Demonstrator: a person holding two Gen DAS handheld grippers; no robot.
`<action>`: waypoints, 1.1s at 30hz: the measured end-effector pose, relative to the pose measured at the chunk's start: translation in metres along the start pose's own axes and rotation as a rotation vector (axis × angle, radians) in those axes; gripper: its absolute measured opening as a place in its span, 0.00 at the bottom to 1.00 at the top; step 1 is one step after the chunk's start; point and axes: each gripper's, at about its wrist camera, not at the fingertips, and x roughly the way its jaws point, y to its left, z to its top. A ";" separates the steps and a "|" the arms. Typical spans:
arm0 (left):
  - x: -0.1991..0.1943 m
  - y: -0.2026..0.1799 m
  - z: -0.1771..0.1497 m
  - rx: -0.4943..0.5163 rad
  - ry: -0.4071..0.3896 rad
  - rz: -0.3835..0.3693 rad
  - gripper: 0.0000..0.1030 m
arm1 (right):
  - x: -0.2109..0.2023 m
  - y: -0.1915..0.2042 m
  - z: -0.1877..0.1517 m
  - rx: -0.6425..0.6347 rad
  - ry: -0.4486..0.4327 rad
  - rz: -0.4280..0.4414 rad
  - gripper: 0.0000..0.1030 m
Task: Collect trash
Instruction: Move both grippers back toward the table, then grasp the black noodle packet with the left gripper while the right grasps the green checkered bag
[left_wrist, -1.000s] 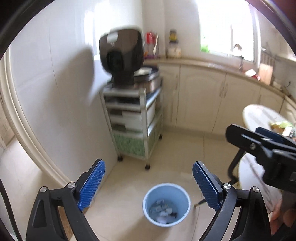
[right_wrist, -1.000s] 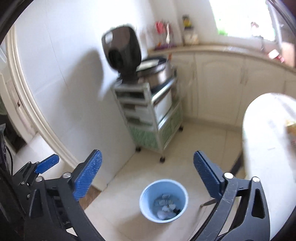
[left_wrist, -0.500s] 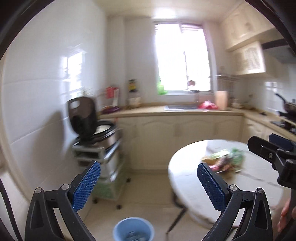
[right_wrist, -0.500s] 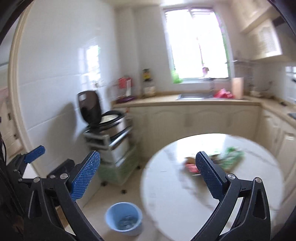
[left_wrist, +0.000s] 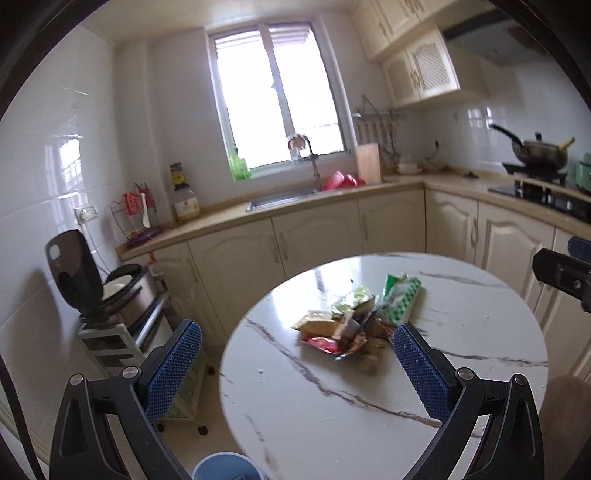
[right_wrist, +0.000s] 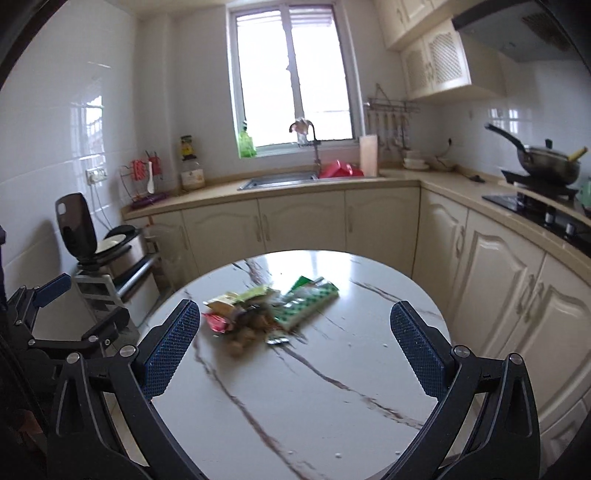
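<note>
Trash pile on table, ahead of left gripper & right gripper, both released, empty.

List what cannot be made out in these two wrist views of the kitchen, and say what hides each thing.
- Blue bin: left wrist view, cut off by the bottom edge; contents unseen.
- Trash pile: right wrist view, blurred; single wrappers unclear.
- Right gripper: left wrist view, cut off by the right edge.
- Pan: contents hidden by its rim.
</note>
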 end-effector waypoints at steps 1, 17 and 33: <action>0.012 -0.005 0.001 0.009 0.020 -0.001 0.99 | 0.005 -0.008 -0.004 0.006 0.016 -0.002 1.00; 0.231 -0.063 0.038 0.062 0.301 -0.120 0.54 | 0.142 -0.059 -0.023 0.035 0.245 0.006 1.00; 0.209 -0.033 0.040 0.004 0.229 -0.303 0.04 | 0.257 -0.041 -0.009 0.172 0.423 0.012 1.00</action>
